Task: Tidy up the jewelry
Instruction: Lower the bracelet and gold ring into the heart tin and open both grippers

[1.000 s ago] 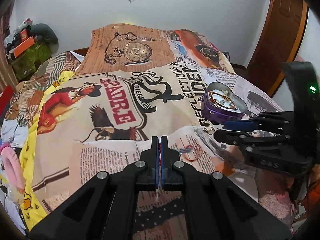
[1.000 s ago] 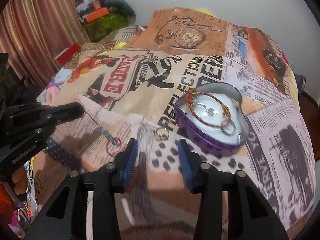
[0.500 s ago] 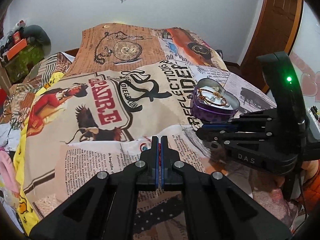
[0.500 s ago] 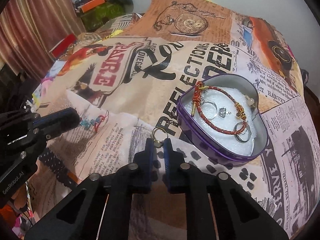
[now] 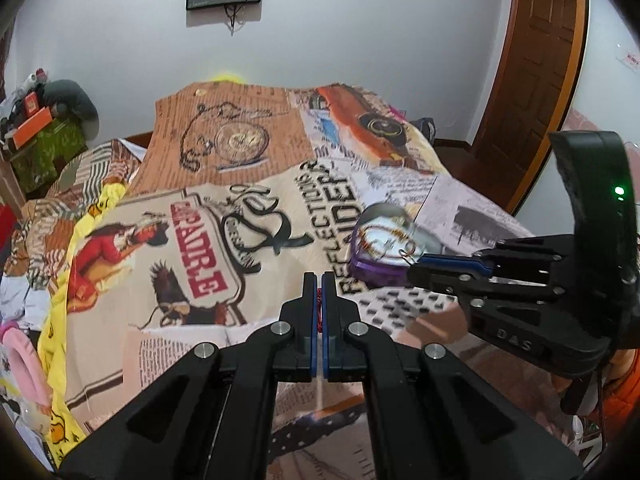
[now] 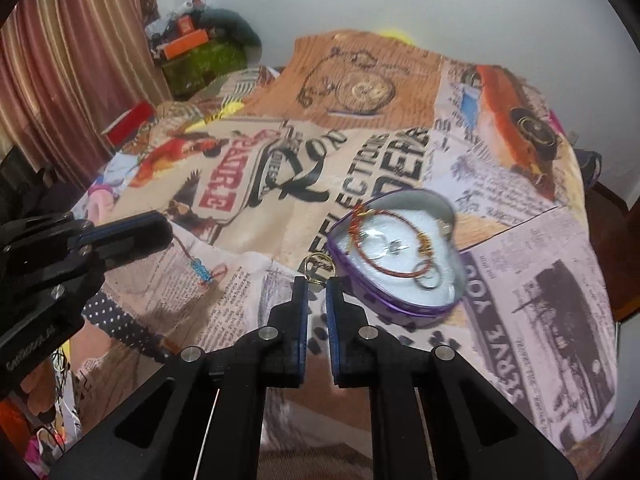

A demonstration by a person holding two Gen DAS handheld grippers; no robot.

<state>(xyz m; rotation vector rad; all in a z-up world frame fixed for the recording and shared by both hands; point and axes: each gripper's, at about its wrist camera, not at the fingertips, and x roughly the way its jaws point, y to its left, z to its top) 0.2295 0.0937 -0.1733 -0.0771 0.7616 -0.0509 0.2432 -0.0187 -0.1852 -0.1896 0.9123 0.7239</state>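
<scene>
A purple heart-shaped tin [image 6: 400, 304] lined in white holds a red-gold bracelet [image 6: 384, 240] and rings; it shows in the left wrist view too [image 5: 374, 272]. My right gripper [image 6: 317, 284] is shut on a gold ring [image 6: 318, 266], lifted just left of the tin; it appears in the left wrist view [image 5: 416, 270]. My left gripper [image 5: 319, 284] is shut on a red string bracelet [image 5: 319, 308], whose blue bead [image 6: 200, 270] dangles below the fingertips [image 6: 152, 228] above the bed.
A printed patchwork bedspread [image 5: 240, 184] covers the bed. Cluttered boxes [image 6: 192, 44] stand at the far left by a striped curtain [image 6: 60, 60]. A wooden door [image 5: 536, 60] is at the right, a white wall behind.
Both grippers have lifted off the bedspread. The right one carries the gold ring up beside the tin; the left one raises the red string bracelet.
</scene>
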